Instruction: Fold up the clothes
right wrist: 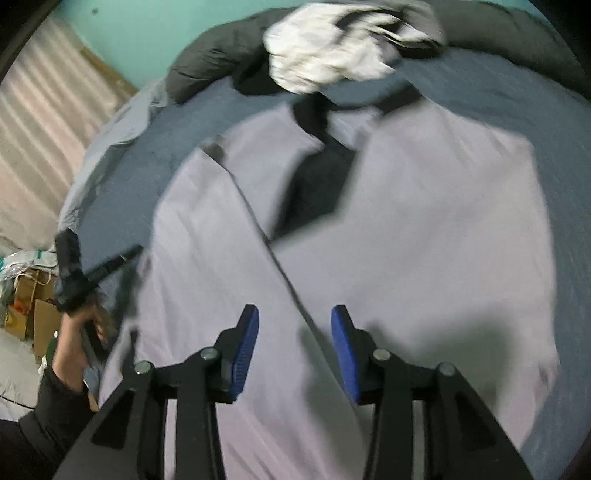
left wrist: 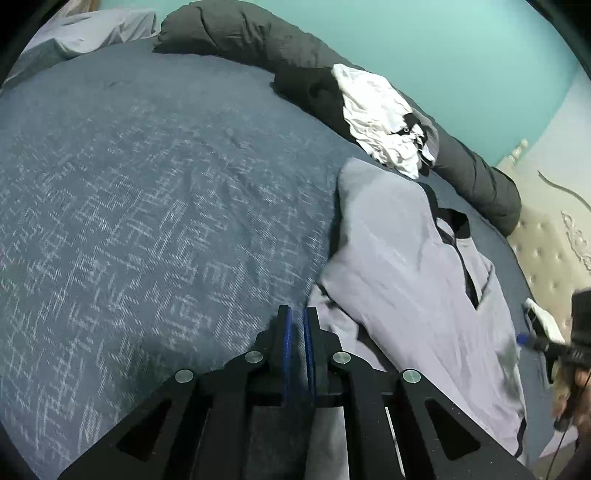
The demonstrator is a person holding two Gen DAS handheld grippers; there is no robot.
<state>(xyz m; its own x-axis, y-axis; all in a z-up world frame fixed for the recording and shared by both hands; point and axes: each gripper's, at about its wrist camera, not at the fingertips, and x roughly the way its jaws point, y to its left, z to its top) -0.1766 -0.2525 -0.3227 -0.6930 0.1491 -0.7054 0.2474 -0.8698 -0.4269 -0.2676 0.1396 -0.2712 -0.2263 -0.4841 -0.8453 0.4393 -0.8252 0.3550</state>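
A light grey shirt [left wrist: 406,277] with a black collar and placket [right wrist: 317,184] lies spread on the blue patterned bed cover [left wrist: 147,184]. One side of it is folded over the body. My left gripper [left wrist: 297,317] hovers at the shirt's near left edge. It is shut to a thin gap, and I see no cloth between its blue pads. It also shows blurred in the right wrist view [right wrist: 122,254], held by a hand [right wrist: 74,350]. My right gripper [right wrist: 294,321] stands open just above the middle of the shirt [right wrist: 406,240], nothing between its fingers. It shows at the left wrist view's right edge [left wrist: 521,338].
A crumpled white garment [left wrist: 380,114] rests against a rolled dark duvet [left wrist: 240,37] along the turquoise wall. A grey pillow [left wrist: 92,33] lies at the far corner. A beige tufted headboard [left wrist: 546,251] bounds one side. Cardboard boxes [right wrist: 40,317] stand on the floor beside the bed.
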